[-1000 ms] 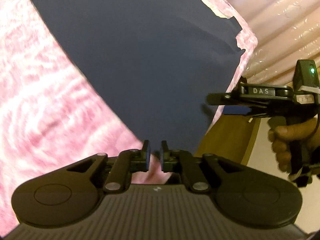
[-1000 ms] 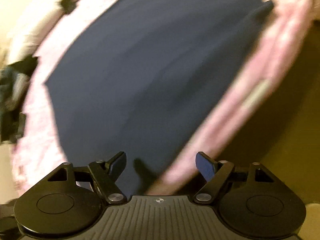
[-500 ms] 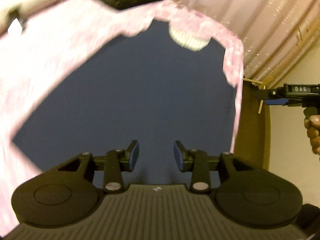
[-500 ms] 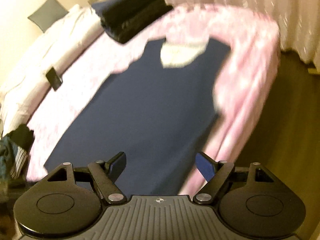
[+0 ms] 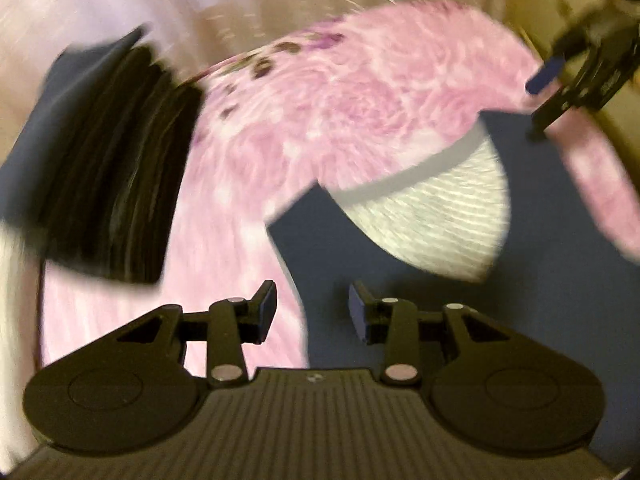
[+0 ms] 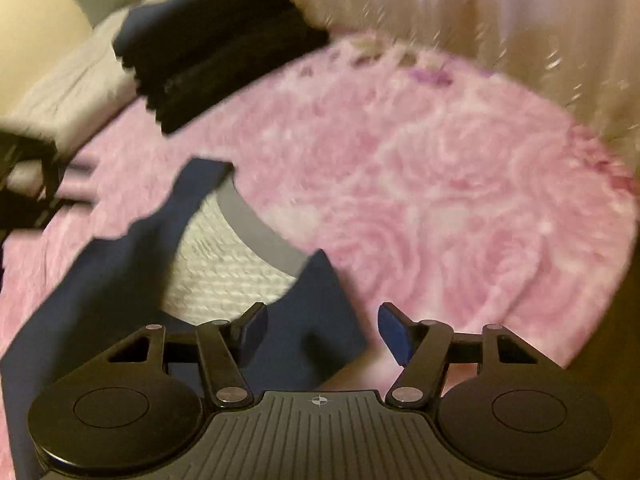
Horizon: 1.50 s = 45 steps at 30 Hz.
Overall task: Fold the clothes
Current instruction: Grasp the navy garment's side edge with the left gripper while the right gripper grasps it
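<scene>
Between our left gripper's [image 5: 312, 312] spread, empty fingers we see the shirt's [image 5: 520, 312] left armhole edge, where navy cloth meets the pink blanket [image 5: 340, 112]; the cloth sits just under and a little right of that gap. Our right gripper [image 6: 320, 330] is likewise spread and holds nothing, and the shirt's right shoulder strap [image 6: 320, 304] lies directly below its fingers, nearer the left finger [image 6: 252, 326] than the right one. So each tool is poised over its own shoulder of the shirt, which lies flat and spread on the blanket with its neckline pointing away from us and its body running back under and behind both tools; its long axis follows our line of sight. Beyond the fingers the white lining [image 6: 224, 268] with its grey band [image 6: 256, 224] shows inside the neck opening, midway between the two tools. Both views are blurred, so we cannot tell whether the fingers touch the cloth. We judge the right gripper the better placed for a pinch, since the strap is centred beneath it. Farther off, to the left, a stack [image 6: 216, 40] of dark folded clothes sits near the blanket's far edge, well apart from the shirt.
</scene>
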{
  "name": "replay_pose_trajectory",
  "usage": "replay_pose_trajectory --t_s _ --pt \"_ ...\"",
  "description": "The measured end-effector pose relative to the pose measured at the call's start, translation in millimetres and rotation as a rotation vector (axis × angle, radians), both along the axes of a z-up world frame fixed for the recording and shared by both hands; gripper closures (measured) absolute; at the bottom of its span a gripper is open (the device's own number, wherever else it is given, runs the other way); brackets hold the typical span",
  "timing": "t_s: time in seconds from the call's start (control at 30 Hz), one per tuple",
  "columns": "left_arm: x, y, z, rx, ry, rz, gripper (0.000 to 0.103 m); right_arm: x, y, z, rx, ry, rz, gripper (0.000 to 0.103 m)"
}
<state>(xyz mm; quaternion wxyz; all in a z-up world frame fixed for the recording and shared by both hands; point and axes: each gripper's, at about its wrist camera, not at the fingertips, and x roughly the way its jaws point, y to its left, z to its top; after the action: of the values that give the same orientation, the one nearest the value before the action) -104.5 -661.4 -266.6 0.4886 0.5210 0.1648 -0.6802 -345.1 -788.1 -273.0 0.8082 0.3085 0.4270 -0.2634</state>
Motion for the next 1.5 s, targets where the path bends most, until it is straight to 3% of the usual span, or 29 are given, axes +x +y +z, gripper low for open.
replay_pose_trajectory --t_s 0.03,0.1,0.17,0.43,0.53,0.6,0.63,0.67,0.8,1.0,1.2,1.3,1.4,1.5 --pt "0.4 -16.9 -9.7 0.011 -0.022 -0.044 0.065 -3.5 -7.1 -6.2 0.034 0.006 0.026 0.040" --pt "0.4 -52.7 -30.8 0.054 -0.051 -0.117 0.065 -7.8 -15.6 -16.8 0.080 0.010 0.057 0.068" --pt "0.7 -86.4 -51.3 0.100 -0.077 -0.189 0.065 -11.8 -19.9 -22.3 0.107 0.005 0.065 0.075" --pt "-0.3 -140.2 -100.1 0.297 -0.106 -0.403 0.070 -26.1 -26.4 -31.2 0.170 -0.031 0.048 0.075" --pt "-3.5 -141.4 -100.2 0.351 -0.113 -0.479 0.088 -22.0 -27.8 -31.2 0.150 -0.029 0.076 0.075" --pt "-6.2 -137.7 -98.3 0.347 -0.138 -0.505 0.102 -18.3 -27.4 -31.3 0.132 -0.020 0.103 0.076" --pt "-7.5 -135.3 -97.0 0.341 -0.150 -0.515 0.102 -16.6 -27.0 -31.1 0.122 -0.011 0.111 0.085" --pt "-8.3 -131.6 -94.5 0.324 -0.160 -0.518 0.102 -15.4 -26.5 -30.5 0.113 -0.002 0.113 0.103" --pt "-5.4 -109.8 -70.1 0.228 -0.170 -0.499 0.102 -13.7 -17.4 -13.5 0.067 0.001 0.101 0.103" --pt "6.2 -27.5 6.2 0.066 -0.166 -0.434 0.102 -4.4 43.6 51.8 -0.052 -0.027 0.183 0.103" --pt "28.7 138.4 55.8 -0.028 -0.181 -0.369 0.102 17.5 188.7 118.9 -0.137 -0.071 0.324 0.103" --pt "40.7 237.3 63.9 -0.045 -0.194 -0.318 0.102 34.2 290.4 129.0 -0.146 -0.048 0.395 0.103" --pt "49.9 322.4 56.7 -0.019 -0.212 -0.280 0.102 55.8 385.1 115.9 -0.119 -0.006 0.520 0.103" --pt "55.2 390.4 35.1 0.027 -0.237 -0.272 0.102 74.5 453.4 91.1 -0.074 0.042 0.640 0.103"
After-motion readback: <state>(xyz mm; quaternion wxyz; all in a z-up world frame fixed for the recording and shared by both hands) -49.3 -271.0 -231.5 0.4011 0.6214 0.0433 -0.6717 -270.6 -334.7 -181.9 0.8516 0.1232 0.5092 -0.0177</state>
